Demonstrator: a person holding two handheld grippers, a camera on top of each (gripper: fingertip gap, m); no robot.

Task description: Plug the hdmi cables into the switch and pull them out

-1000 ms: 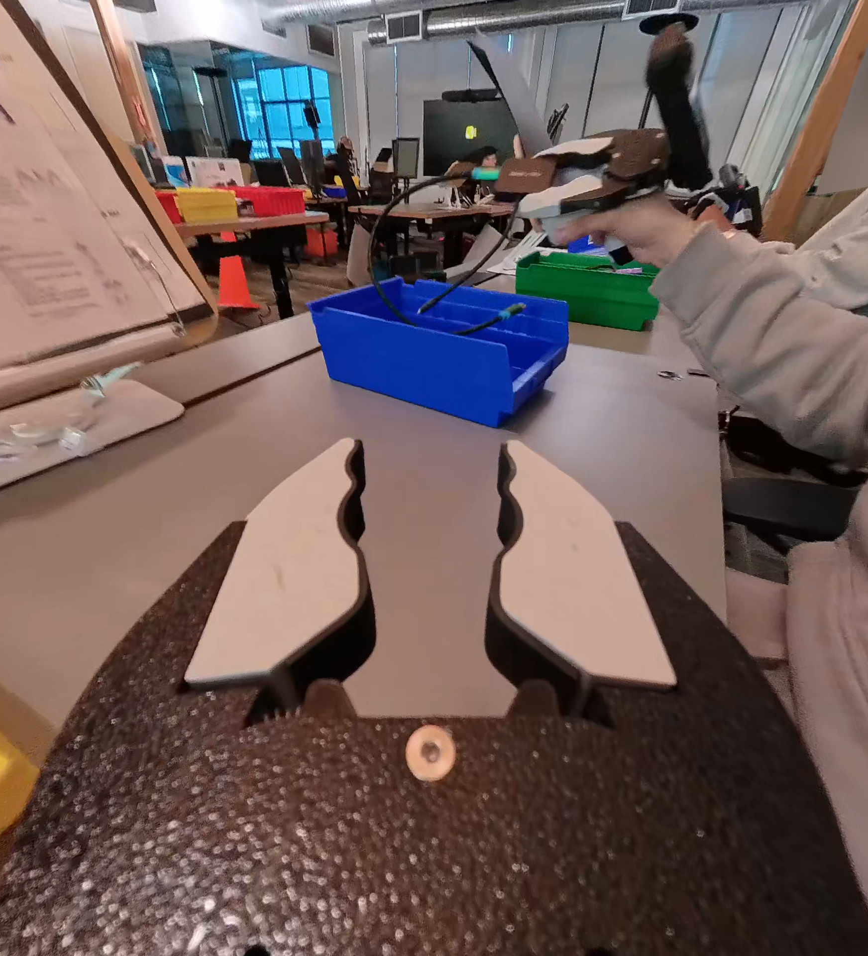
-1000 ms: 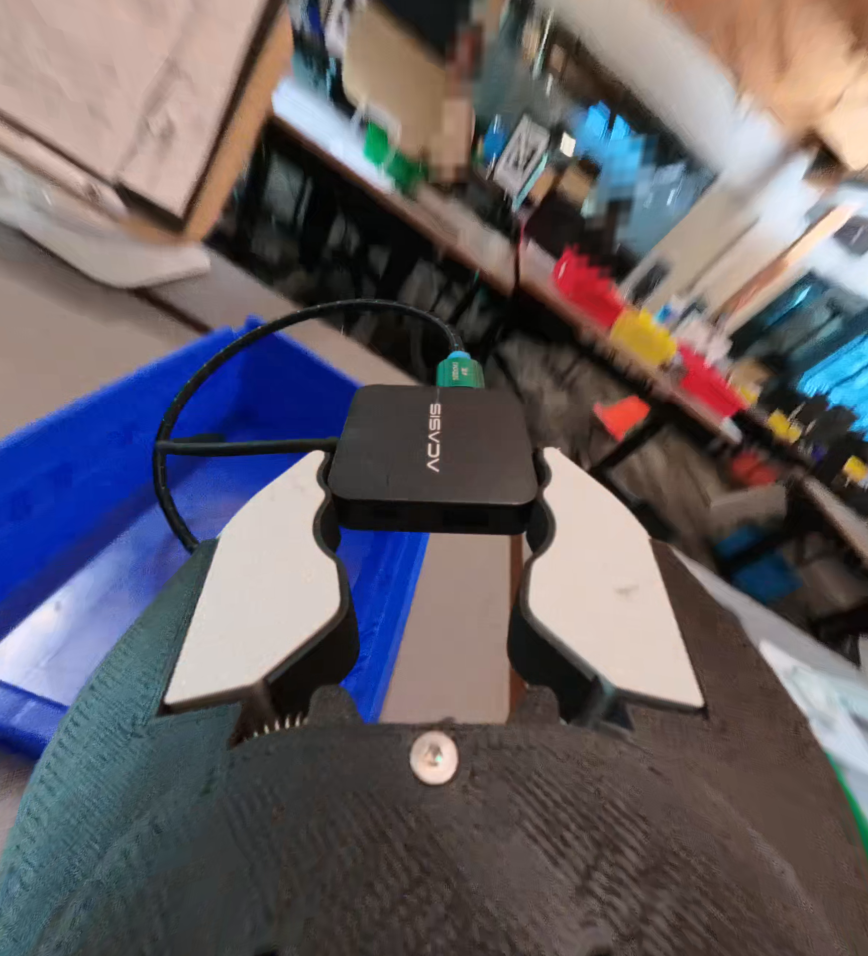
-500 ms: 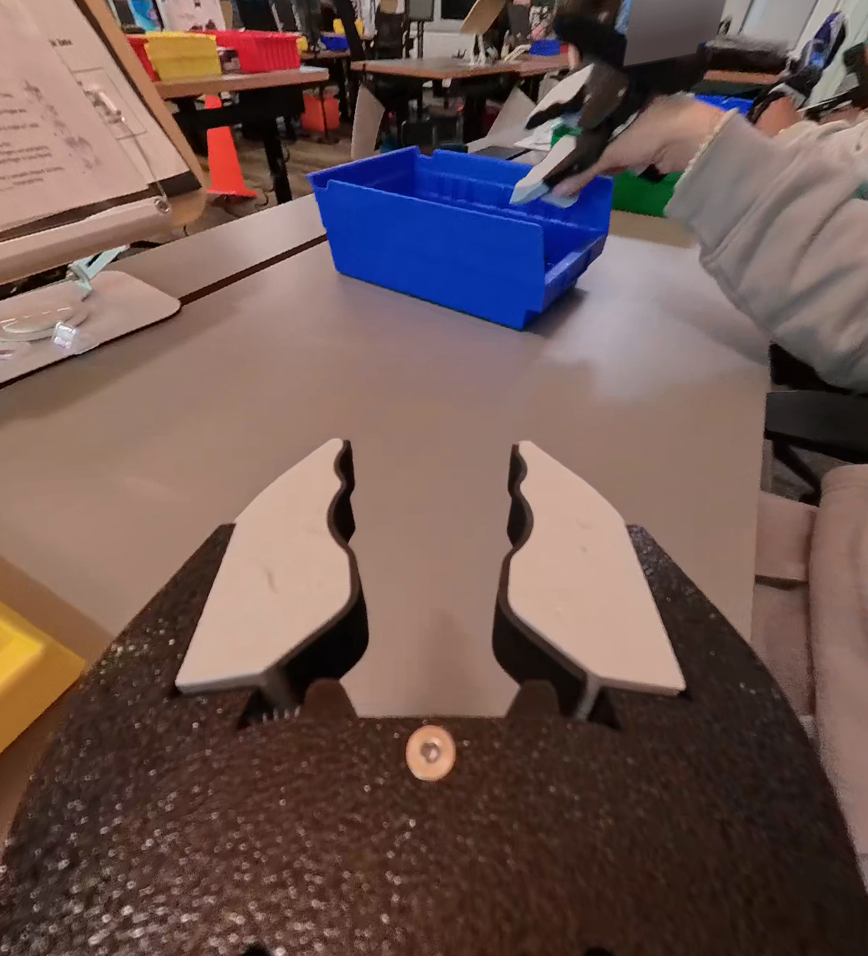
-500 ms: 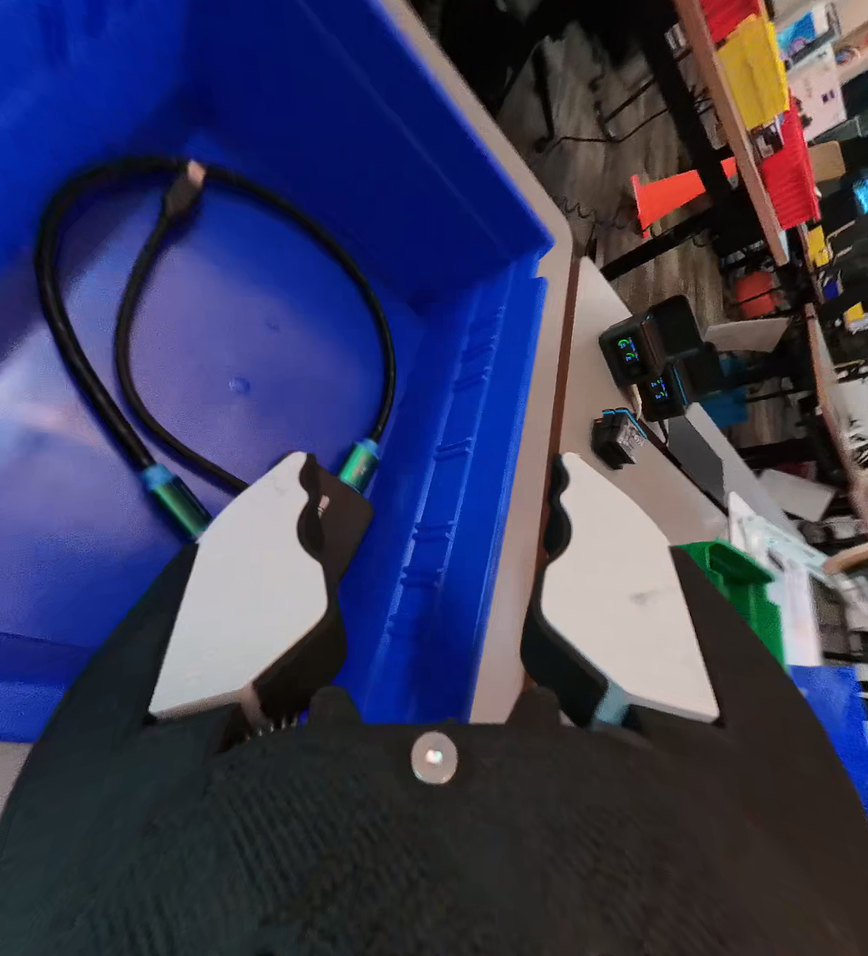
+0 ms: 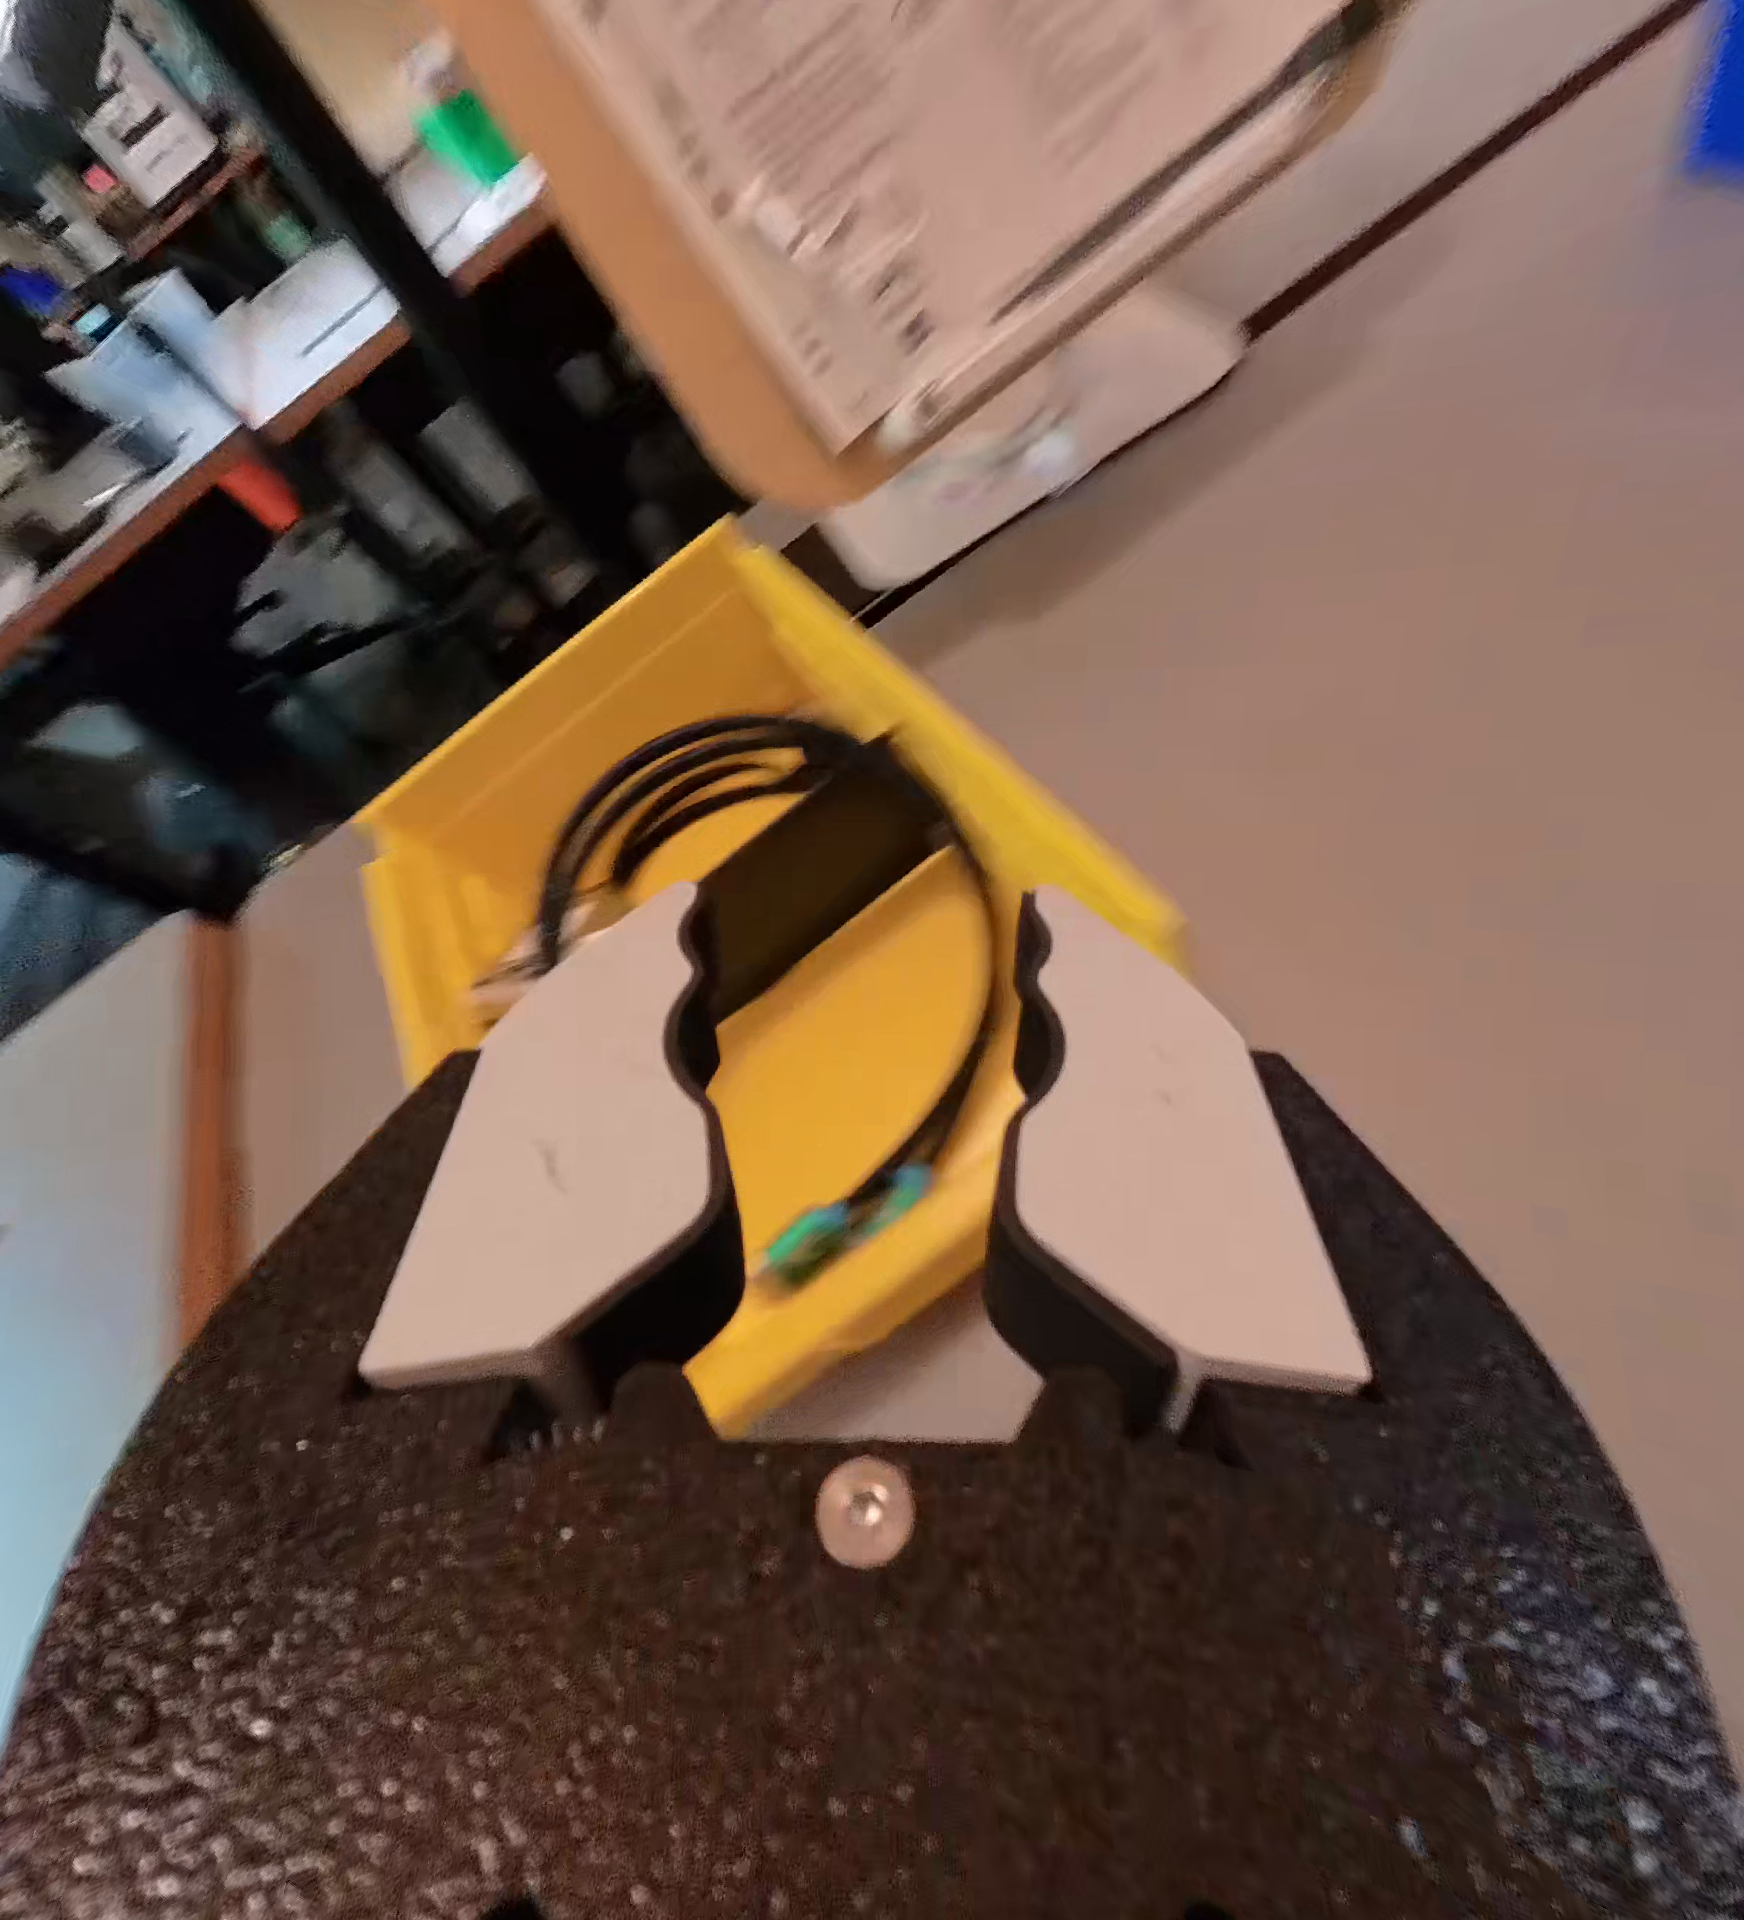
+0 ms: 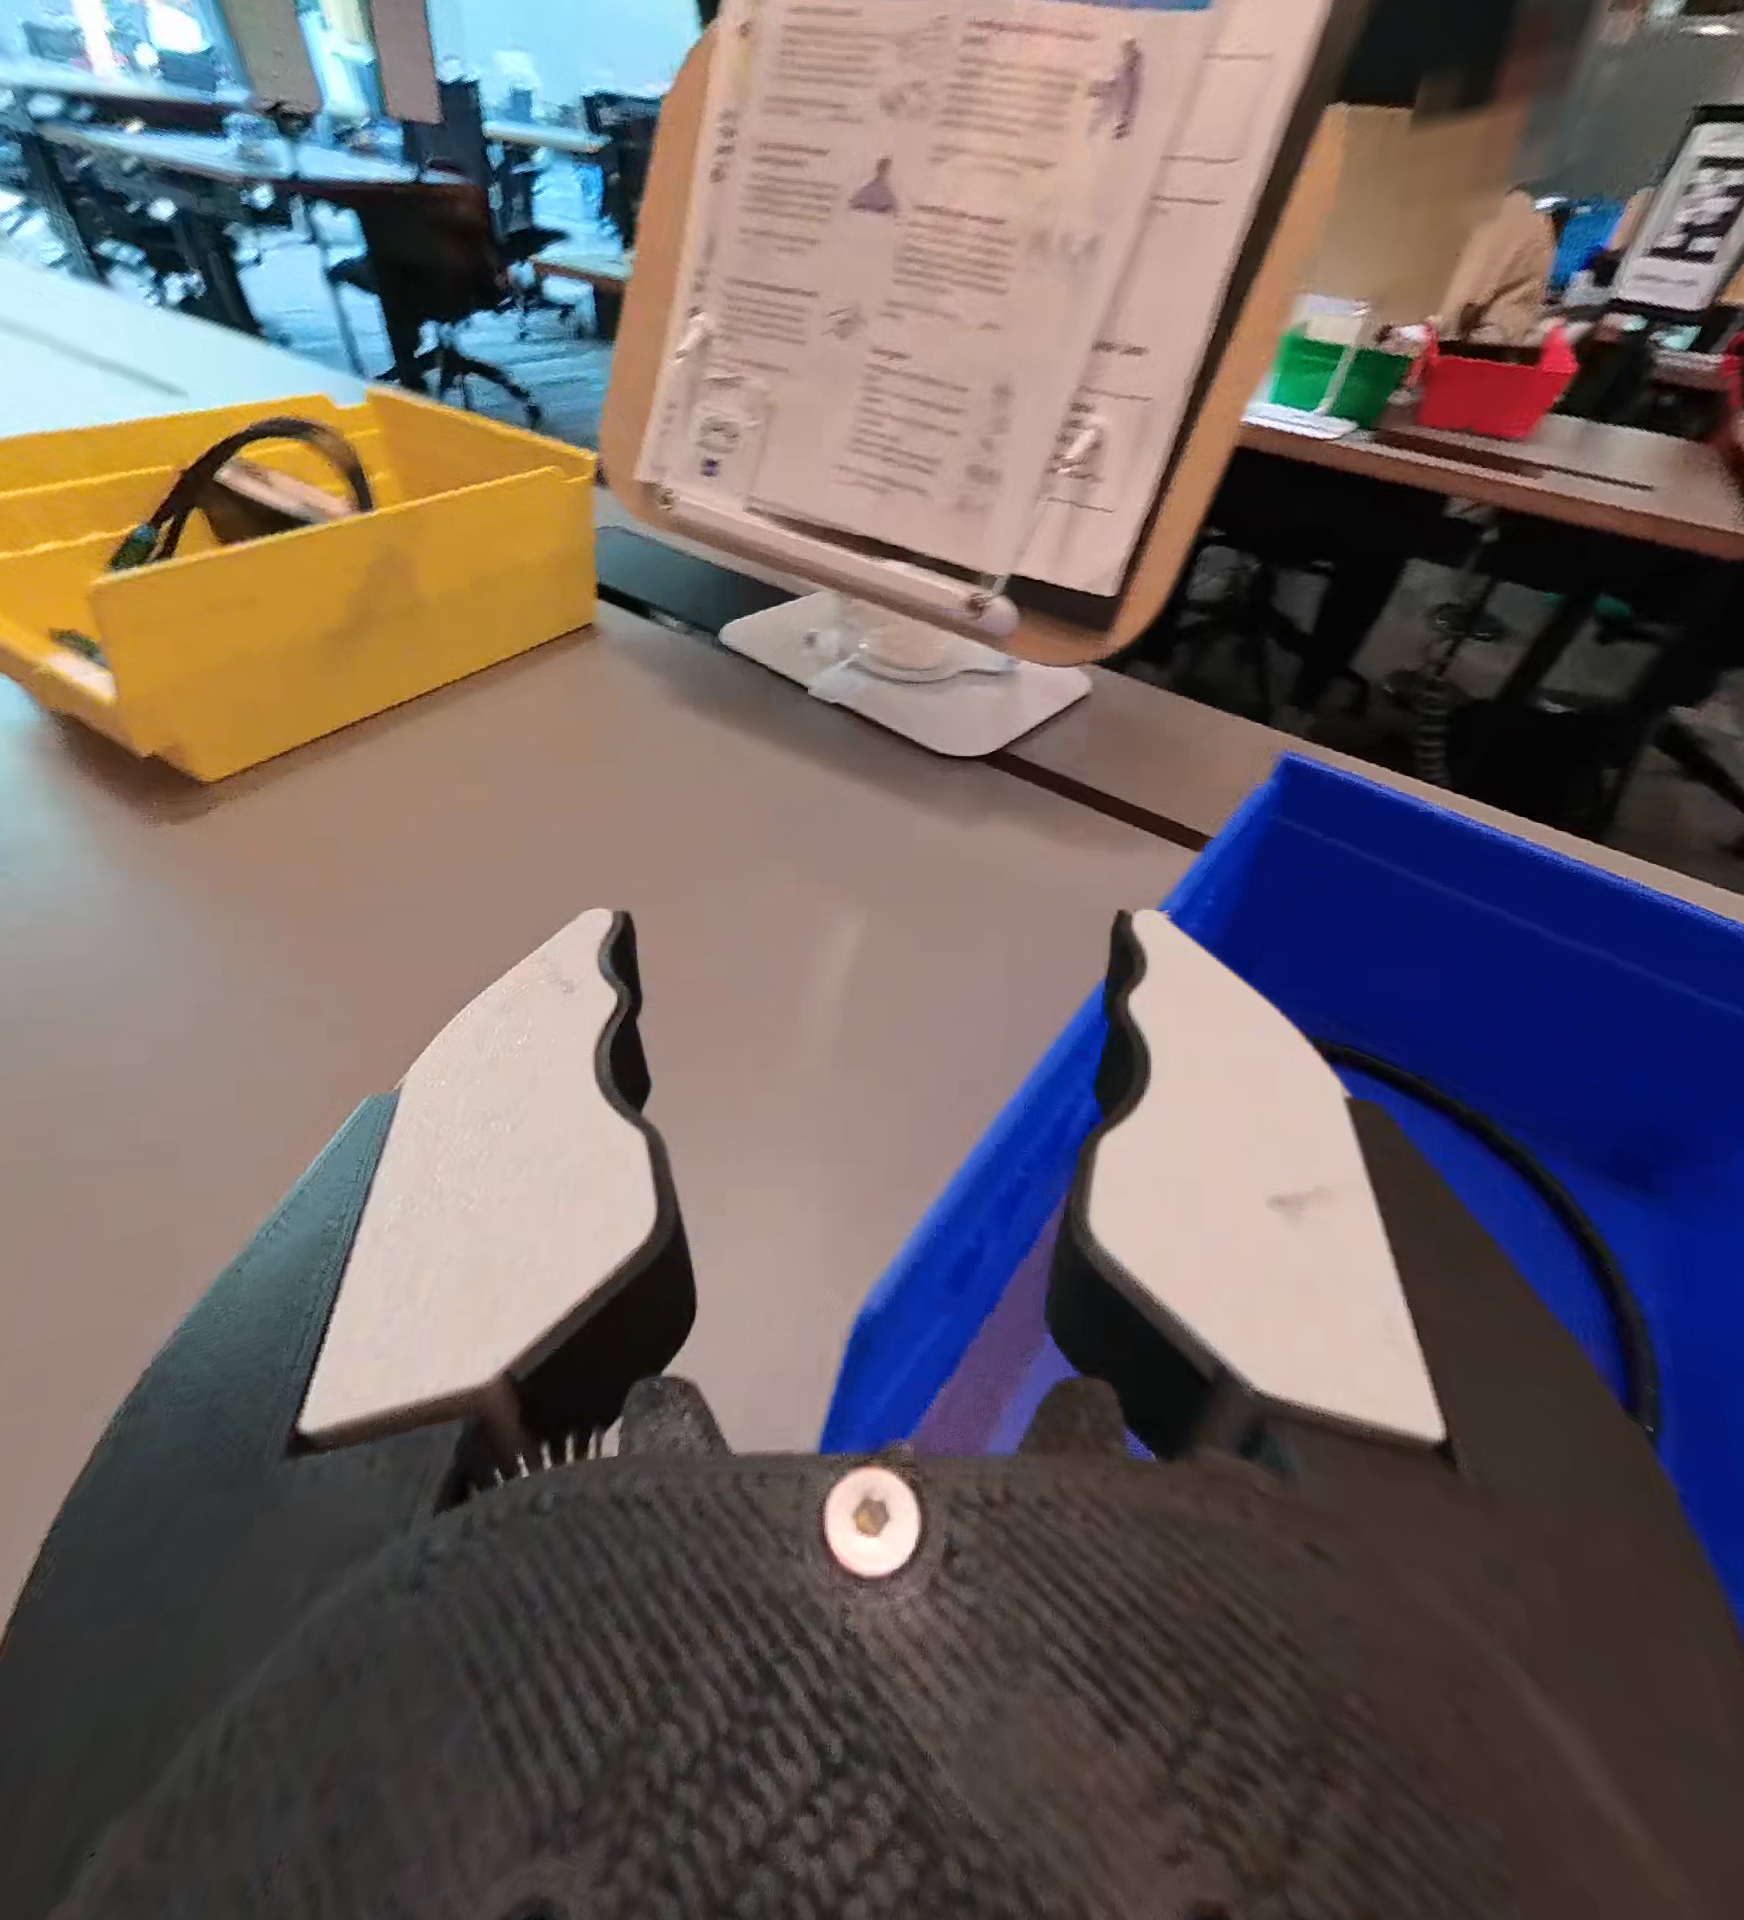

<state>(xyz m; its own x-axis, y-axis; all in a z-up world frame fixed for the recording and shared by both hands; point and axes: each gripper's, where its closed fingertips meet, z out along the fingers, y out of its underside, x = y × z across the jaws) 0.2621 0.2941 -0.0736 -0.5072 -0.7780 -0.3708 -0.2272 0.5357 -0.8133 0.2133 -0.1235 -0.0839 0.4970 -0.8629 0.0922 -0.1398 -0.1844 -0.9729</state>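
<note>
The left claw point(image 5: 857, 971) is standing with its two fingers apart and is holding nothing. It is hanging just above the near end of a yellow bin point(image 5: 1044, 831), which is sitting on the grey table point(image 5: 1470, 831). Inside this bin a black switch point(image 5: 816, 883) is lying, with looped black HDMI cables point(image 5: 972, 997) around it; their green plugs point(image 5: 847, 1226) are resting near the front wall.

The right claw point(image 6: 868, 982) is also spread apart and empty. It is hovering over the table, just beside the left wall of a blue bin point(image 6: 1470, 935). In that bin a curve of black cable point(image 6: 1574, 1247) is showing. Behind, a paper stand point(image 6: 909, 312) is standing on the table between the two bins.
</note>
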